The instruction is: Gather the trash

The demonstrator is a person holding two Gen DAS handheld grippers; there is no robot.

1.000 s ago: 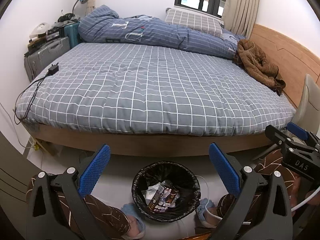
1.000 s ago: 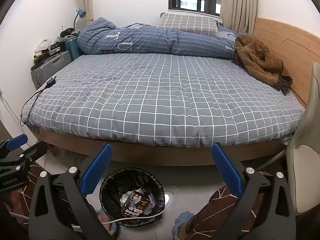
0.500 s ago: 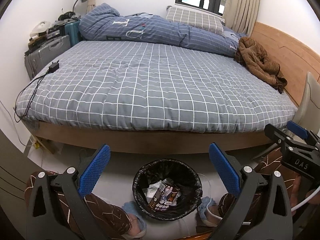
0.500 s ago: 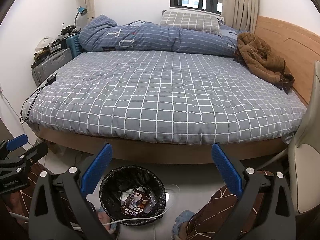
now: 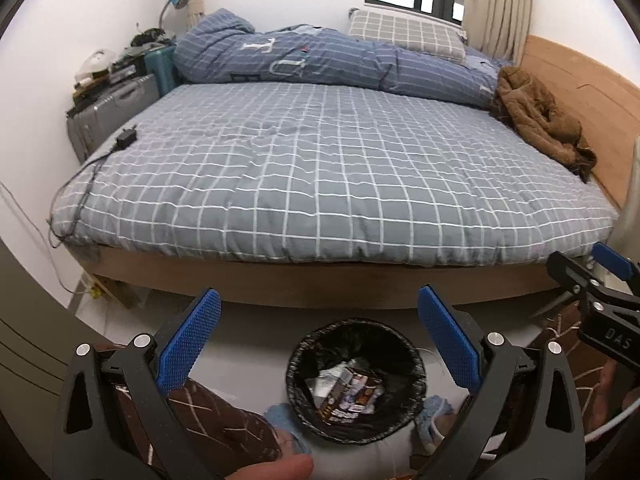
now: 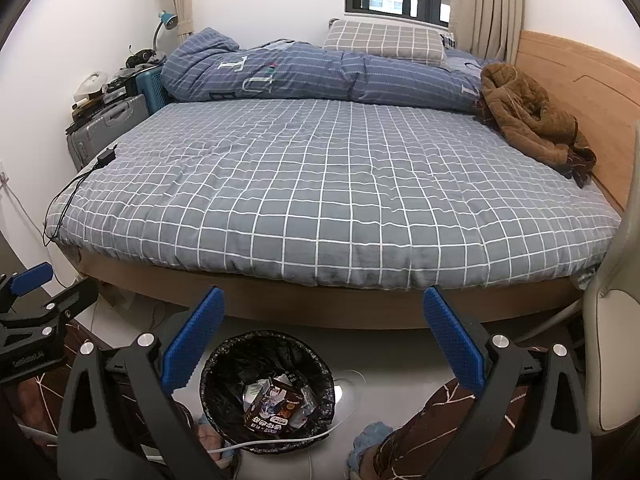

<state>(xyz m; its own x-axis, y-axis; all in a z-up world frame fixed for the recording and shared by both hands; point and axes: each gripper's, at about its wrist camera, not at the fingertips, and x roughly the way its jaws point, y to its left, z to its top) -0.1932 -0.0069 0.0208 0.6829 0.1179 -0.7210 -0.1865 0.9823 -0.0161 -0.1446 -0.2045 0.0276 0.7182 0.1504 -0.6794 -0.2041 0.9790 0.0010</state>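
Observation:
A round bin with a black liner (image 5: 298, 364) stands on the floor at the foot of the bed; it also shows in the right wrist view (image 6: 224, 356). A dark printed carton (image 5: 348, 394) and crumpled wrappers lie inside it; the carton also shows in the right wrist view (image 6: 276, 406). My left gripper (image 5: 318, 342) is open and empty, above the bin. My right gripper (image 6: 322, 344) is open and empty, above and right of the bin. Each gripper shows at the edge of the other's view.
A bed with a grey checked cover (image 6: 320, 184) fills the view ahead. On it lie a blue duvet (image 6: 300, 72), a brown jacket (image 6: 532, 116) and a charger with cable (image 6: 106, 158). Suitcases (image 6: 108, 124) stand left, a chair (image 6: 612, 340) right. The person's legs flank the bin.
Both views have tilted a little and the bed sits lower in frame; the left view has shifted so the bin lies further right. Both grippers stay open.

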